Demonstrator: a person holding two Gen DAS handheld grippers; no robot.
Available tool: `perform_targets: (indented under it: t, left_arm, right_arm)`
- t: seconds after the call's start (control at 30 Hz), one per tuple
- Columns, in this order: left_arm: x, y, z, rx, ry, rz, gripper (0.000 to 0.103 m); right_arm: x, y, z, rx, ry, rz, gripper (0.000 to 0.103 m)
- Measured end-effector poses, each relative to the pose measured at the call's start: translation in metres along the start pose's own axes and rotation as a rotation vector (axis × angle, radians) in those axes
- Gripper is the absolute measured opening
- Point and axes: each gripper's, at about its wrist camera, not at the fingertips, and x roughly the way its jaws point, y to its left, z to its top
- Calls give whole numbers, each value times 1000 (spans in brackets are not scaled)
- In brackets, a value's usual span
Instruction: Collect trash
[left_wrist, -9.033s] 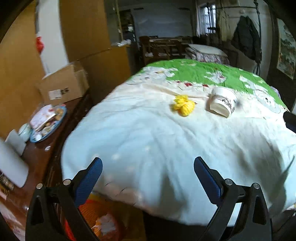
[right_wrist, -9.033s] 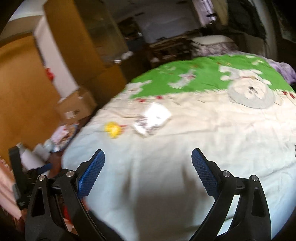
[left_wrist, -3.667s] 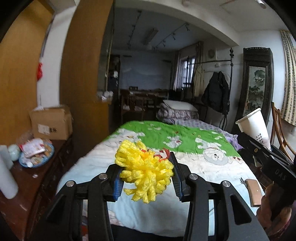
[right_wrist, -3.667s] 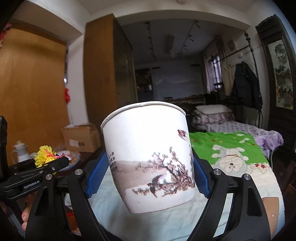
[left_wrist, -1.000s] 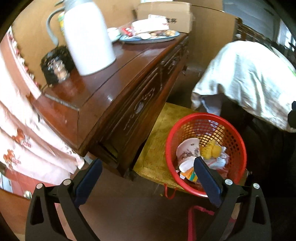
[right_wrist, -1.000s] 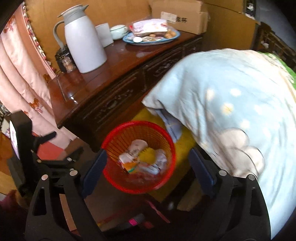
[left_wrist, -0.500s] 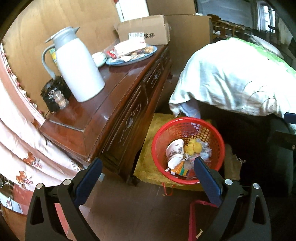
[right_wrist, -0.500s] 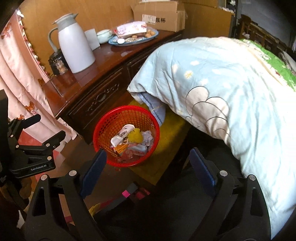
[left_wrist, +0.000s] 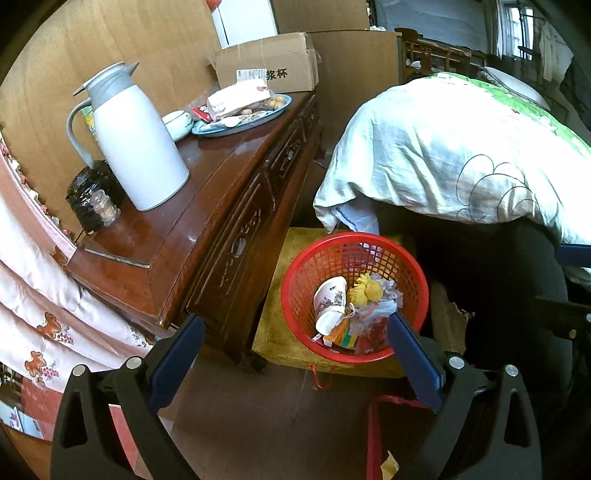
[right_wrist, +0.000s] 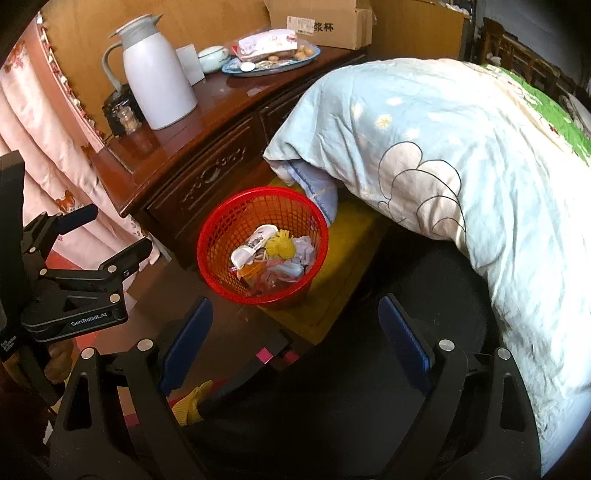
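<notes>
A red mesh basket (left_wrist: 295, 291) (right_wrist: 214, 236) stands on a yellow mat between the dresser and the bed. Inside it lie the white paper cup (left_wrist: 330, 300) (right_wrist: 253, 243) on its side, the yellow foam net (left_wrist: 366, 288) (right_wrist: 281, 244) and other crumpled wrappers. My left gripper (left_wrist: 293, 349) hangs open above the floor in front of the basket, holding nothing. My right gripper (right_wrist: 295, 341) is open too, empty, above and short of the basket. The left gripper's body (right_wrist: 74, 266) shows at the left edge of the right wrist view.
A dark wooden dresser (left_wrist: 221, 192) (right_wrist: 207, 155) carries a white thermos jug (left_wrist: 136, 147) (right_wrist: 157, 74), a plate of snacks (left_wrist: 243, 110) and a cardboard box (left_wrist: 269, 62). A pale quilt (left_wrist: 443, 155) (right_wrist: 443, 147) droops over the bed edge near the basket. Pink curtains (left_wrist: 40, 295) hang on the left.
Both grippers let go of the yellow foam net and the paper cup, which now lie in the basket. Over the last second both views drew back from the basket.
</notes>
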Motion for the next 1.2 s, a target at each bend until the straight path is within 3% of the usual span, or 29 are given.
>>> perform_targets:
  t: [1.2]
  left_arm:
    - [2, -9, -3, 22, 16, -7, 97]
  right_arm:
    - [2, 1, -1, -6, 12, -1, 88]
